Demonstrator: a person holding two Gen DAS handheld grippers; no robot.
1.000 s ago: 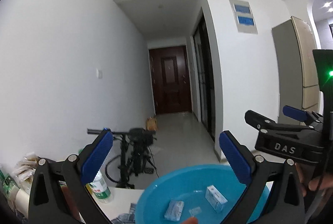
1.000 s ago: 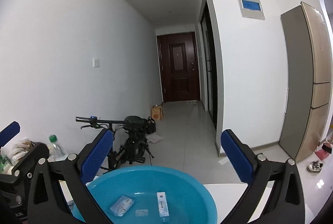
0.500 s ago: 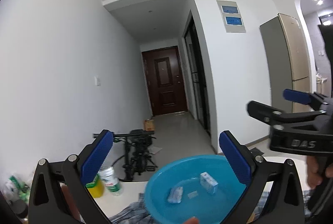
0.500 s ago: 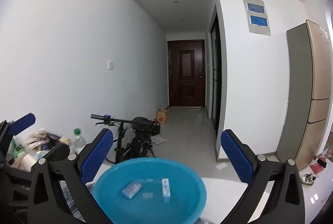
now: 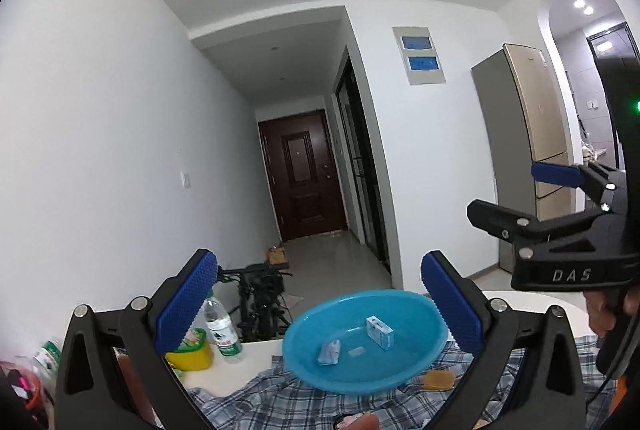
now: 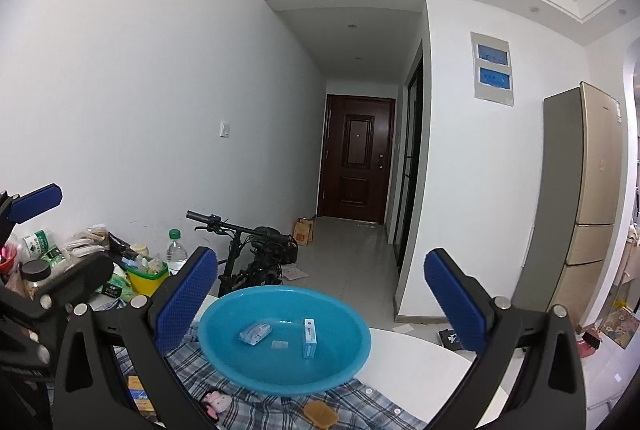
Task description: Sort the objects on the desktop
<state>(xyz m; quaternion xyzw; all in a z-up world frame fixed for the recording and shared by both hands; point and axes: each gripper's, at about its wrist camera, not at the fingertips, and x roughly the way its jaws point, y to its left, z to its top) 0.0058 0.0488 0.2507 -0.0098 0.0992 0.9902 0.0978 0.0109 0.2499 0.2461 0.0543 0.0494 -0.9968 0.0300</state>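
The blue basin (image 6: 284,340) sits on a plaid cloth (image 6: 360,404) spread over the white table (image 6: 420,354), and it already has three bits in it: a small white-and-blue box (image 6: 309,338) lying on its side, a crinkly little packet (image 6: 255,333), and a tiny clear wrapped thing (image 6: 280,344) between them. There's print on the box but I can't read it, too small.

Both grippers are held up above the near edge of the table, pointed at the basin. The left gripper (image 5: 318,310) has its blue-padded jaws spread wide with nothing in them. Same story for the right gripper (image 6: 320,310), jaws wide apart and empty. From the left camera you can see the right one side-on with "DAS" printed in pale letters on its black body, and a hand (image 5: 608,314) wrapped round its handle.

Loose stuff on the cloth near the basin: a flat tan-orange piece (image 6: 320,414), a small pink toy-ish thing (image 6: 216,400), and a yellow-and-blue box (image 6: 138,394) half hidden behind the gripper frame. Off to the left there's a water bottle (image 5: 221,330) with a green-and-white label (unreadable), just beside a yellow tub (image 5: 192,352), then a heap of snack packets (image 6: 84,242) against the wall. A bike (image 6: 248,254) is parked on the floor behind the table.
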